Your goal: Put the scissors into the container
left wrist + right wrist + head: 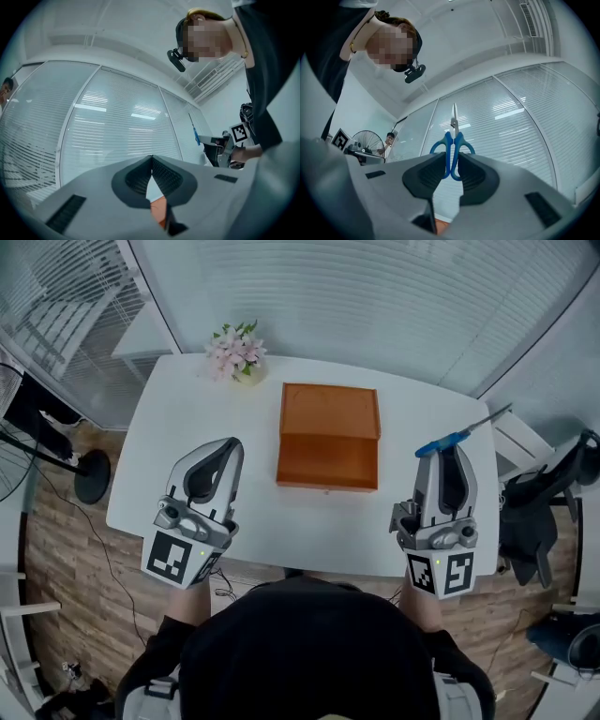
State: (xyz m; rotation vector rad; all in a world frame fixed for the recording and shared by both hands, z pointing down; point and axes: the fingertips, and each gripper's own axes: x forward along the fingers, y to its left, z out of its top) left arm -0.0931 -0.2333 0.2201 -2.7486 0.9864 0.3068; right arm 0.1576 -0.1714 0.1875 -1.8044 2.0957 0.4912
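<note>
one step of two looks done: your right gripper (452, 161) is clamped on the blue handles of the scissors (453, 149), blades pointing away from you, held in the air above the right end of the white table (187, 409) and well apart from the orange container (328, 463) at its middle. your left gripper (151, 161) hovers at the near left, jaws closed tip to tip on nothing. what remains, by this view, is carrying the scissors over the container and releasing them inside.

A white table (187, 427) stands on wood-plank floor (66, 549) beside blind-covered glass walls (375, 296).
</note>
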